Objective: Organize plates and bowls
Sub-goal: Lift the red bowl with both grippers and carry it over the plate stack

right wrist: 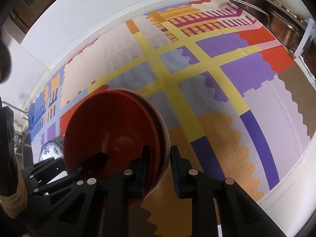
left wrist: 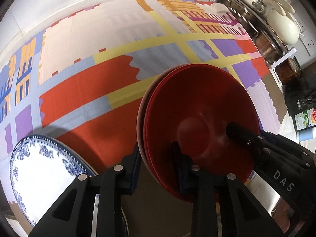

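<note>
Red bowls, stacked, stiff and slippery: your left gripper and right gripper pinch opposite rims, so keep them level.

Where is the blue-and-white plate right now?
In the left wrist view the blue-and-white plate lies at lower left on the patterned cloth, left of the stacked red bowls; the right wrist view shows only a sliver.

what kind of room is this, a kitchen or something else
Probably a home kitchen or dining corner. A rack of steel pots stands at the edge of a table under a colourful patterned cloth, with stacked red bowls and a blue-and-white plate on it.
</note>
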`<move>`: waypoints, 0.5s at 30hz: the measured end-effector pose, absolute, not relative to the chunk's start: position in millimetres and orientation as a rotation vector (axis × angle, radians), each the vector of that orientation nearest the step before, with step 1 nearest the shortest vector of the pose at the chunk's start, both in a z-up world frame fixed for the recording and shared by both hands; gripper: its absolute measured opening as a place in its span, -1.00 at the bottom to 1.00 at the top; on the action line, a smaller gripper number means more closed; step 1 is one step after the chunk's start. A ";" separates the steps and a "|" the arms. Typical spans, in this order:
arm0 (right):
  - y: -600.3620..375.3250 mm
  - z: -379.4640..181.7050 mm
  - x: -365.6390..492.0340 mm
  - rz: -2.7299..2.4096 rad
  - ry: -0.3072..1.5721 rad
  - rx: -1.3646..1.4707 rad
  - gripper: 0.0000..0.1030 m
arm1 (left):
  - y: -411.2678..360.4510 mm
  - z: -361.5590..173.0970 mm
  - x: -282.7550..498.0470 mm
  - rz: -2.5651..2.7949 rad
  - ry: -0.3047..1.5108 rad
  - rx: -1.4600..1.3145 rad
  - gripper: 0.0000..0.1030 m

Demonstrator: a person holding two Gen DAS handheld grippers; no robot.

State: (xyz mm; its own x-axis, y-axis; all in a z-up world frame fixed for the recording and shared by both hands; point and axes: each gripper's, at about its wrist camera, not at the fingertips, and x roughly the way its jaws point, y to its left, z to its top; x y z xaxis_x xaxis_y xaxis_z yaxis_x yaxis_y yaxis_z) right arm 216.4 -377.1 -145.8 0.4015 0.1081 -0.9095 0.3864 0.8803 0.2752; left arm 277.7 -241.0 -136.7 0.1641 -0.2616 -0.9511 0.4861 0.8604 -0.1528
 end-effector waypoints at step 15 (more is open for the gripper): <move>-329.3 -105.8 220.1 -0.101 1.105 0.418 -0.57 | -174.2 -91.7 270.3 -0.475 1.207 0.107 -0.43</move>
State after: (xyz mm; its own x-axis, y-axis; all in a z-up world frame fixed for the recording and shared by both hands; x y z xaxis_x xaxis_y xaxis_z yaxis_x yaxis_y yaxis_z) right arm 220.1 -329.3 -105.8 0.4536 0.1259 -0.8823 0.2844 0.9177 0.2772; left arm 270.3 -174.2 -91.7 0.2709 -0.2957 -0.9161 0.4074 0.8975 -0.1692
